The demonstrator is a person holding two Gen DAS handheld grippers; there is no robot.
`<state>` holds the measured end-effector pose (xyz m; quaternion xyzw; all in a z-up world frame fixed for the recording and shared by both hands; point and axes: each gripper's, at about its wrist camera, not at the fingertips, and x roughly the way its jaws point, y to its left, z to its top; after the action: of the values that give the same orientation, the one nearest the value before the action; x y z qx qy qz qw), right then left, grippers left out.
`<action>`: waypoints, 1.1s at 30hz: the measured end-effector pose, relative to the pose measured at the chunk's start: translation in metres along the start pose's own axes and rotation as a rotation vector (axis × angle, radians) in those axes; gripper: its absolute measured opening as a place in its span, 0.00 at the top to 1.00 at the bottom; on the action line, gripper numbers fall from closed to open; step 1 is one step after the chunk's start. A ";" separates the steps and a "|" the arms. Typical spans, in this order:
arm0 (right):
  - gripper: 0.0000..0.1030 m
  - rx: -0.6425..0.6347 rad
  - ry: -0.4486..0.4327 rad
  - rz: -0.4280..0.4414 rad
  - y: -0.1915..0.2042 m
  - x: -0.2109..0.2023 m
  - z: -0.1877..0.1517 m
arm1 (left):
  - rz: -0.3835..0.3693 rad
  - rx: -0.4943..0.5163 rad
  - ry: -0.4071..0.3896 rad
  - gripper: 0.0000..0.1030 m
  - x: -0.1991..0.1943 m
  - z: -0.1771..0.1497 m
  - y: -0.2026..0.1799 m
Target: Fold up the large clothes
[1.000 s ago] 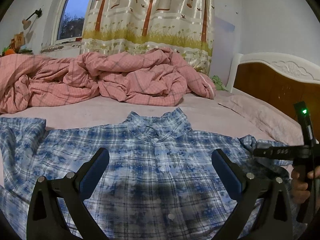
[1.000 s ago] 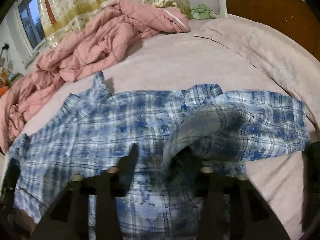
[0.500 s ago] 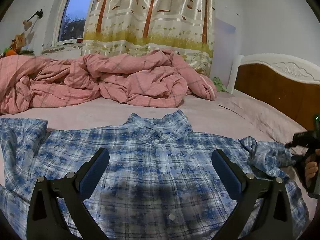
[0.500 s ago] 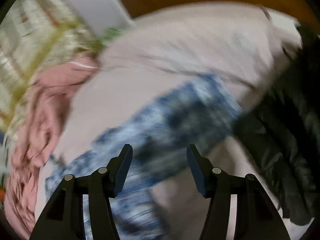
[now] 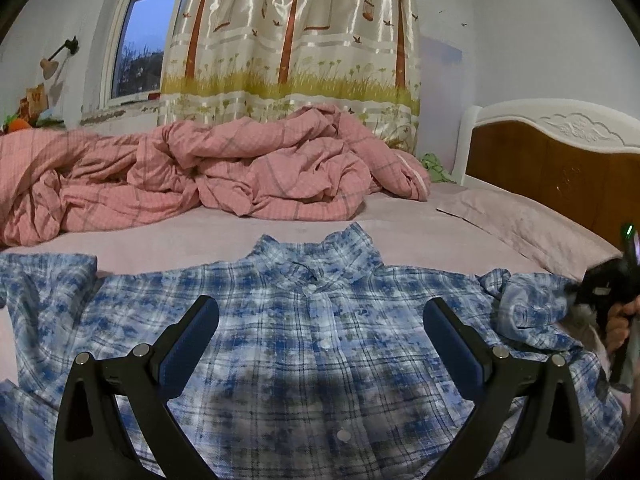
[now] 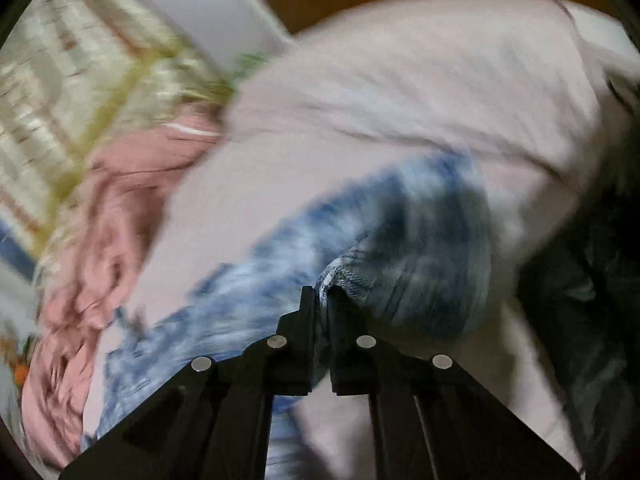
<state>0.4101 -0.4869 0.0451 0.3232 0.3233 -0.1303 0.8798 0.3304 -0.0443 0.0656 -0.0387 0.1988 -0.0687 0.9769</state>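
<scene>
A blue and white plaid shirt (image 5: 312,360) lies face up and buttoned on the pink bed sheet (image 5: 200,240), collar pointing away. My left gripper (image 5: 320,308) hovers open over its chest, nothing between the fingers. The shirt's right sleeve (image 5: 528,308) is bunched near the bed's right side. There a hand (image 5: 618,320) holds my right gripper (image 5: 600,288). In the blurred right wrist view my right gripper (image 6: 320,292) has its jaws closing to a thin gap, with the edge of the sleeve (image 6: 400,248) pinched between the tips.
A rumpled pink checked duvet (image 5: 240,176) fills the far side of the bed below a tree-print curtain (image 5: 296,40). A pillow (image 5: 520,220) and a wooden headboard (image 5: 560,168) stand at the right. A dark garment (image 6: 580,300) lies at the right edge.
My right gripper swung right to the sleeve's end, rolled, and went from open to shut on the sleeve fabric. The left gripper stayed open over the shirt's chest.
</scene>
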 end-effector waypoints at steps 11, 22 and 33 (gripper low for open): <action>0.94 -0.417 0.148 0.606 0.158 -0.056 -0.082 | -0.288 0.054 0.090 0.51 0.002 -0.002 -0.019; 0.42 -0.572 0.306 0.415 0.173 -0.017 -0.139 | -0.309 -0.047 0.273 0.53 0.029 -0.013 -0.006; 0.36 -0.639 0.146 0.201 0.175 -0.058 -0.113 | -0.285 0.137 0.431 0.34 0.049 -0.034 -0.057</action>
<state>0.3884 -0.2795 0.1015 0.0699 0.3766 0.0883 0.9195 0.3544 -0.1097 0.0213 0.0152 0.3898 -0.2256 0.8927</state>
